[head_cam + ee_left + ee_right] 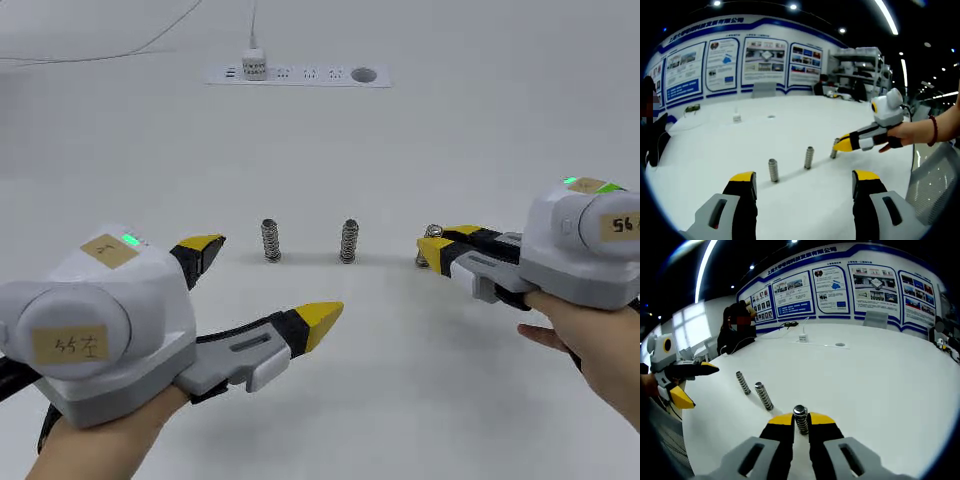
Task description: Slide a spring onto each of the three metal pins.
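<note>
Right gripper view: the right gripper [800, 422] is pinched nearly closed on the end spring [800, 413], upright on the bench [880, 375]. Best kept vertical, eased straight down. Left gripper [804, 176] gapes wide, empty.

The left gripper [265, 278] carries a tan tape label [70, 345] on its round rear end, handwritten "55" followed by one Chinese character that looks like 左. A second tan top label [108, 250] beside its green light bears only a faint stroke that cannot be read.

The right gripper [430, 248] has a tan side label [622, 226] that reads "55" or "95"; the picture's edge cuts it off.

In the gripper views a blue banner [705, 26] of Chinese characters runs along the wall above a row of posters [760, 60]. Both are too small to read.
</note>
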A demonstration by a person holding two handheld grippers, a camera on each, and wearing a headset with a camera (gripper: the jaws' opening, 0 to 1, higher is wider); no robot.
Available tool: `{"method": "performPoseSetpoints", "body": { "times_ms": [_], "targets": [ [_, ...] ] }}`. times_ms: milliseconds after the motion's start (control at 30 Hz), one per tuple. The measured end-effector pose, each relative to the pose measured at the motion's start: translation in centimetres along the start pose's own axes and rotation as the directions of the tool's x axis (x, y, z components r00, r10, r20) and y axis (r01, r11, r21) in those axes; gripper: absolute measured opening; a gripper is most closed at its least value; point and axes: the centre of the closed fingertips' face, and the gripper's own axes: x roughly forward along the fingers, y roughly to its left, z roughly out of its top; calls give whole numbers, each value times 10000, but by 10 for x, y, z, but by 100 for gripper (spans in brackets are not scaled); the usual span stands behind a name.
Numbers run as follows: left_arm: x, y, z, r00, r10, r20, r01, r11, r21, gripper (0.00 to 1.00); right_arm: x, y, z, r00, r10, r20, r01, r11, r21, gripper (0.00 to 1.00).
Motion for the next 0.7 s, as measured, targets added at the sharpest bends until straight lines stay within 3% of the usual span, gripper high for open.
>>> {"method": "performPoseSetpoints", "body": {
  "times_ms": [400,700],
  "targets": [
    [-2,5,-1,9999,67,-140,-67,10000,-33,78,-1,3,-1,10000,88,-7,-88,10000,42,13],
    [-6,11,4,9997,171,-176,-169,9998,90,78,-11,11,10,9996,271,113,-267,9991,-338,22]
  ]
}}
